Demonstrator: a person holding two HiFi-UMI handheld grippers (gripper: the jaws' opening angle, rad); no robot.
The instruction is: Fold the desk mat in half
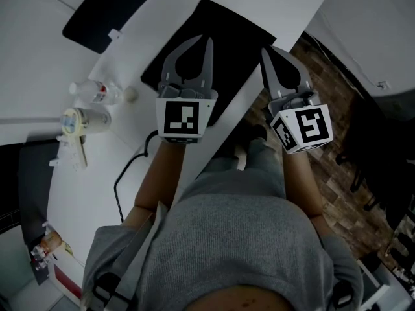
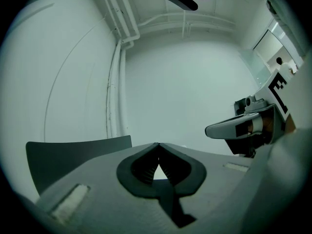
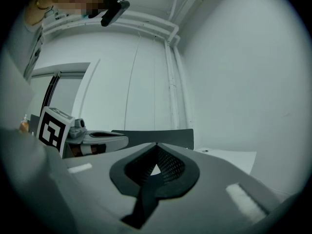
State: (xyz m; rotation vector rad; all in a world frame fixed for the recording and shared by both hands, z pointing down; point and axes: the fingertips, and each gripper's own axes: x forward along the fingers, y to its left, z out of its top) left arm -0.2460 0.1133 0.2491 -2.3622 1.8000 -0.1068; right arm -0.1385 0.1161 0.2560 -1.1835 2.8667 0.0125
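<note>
Only the head view shows the black desk mat (image 1: pixel 237 39). It lies flat on the white table (image 1: pixel 259 5), with its near part covered by the left gripper (image 1: pixel 209 41). The right gripper (image 1: pixel 264 52) is held over the mat's right edge at the table's rim. Left of the mat the same view shows a clear bottle (image 1: pixel 97 92), a tape dispenser (image 1: pixel 81 120) and a black cable (image 1: pixel 126 173).

Neither gripper view shows the mat. Both look out level at a pale wall with pipes (image 2: pixel 114 82), past an upright dark panel (image 2: pixel 73 152), so the mat lies below what they see. Each does show the other gripper alongside.

In the left gripper view the jaws are pressed together at the tips, with nothing between them. The right gripper view shows the same: tips meeting and empty. From above, it is hard to judge how high the grippers are over the mat. The person's arms and grey shirt fill the lower part of the head view.
</note>
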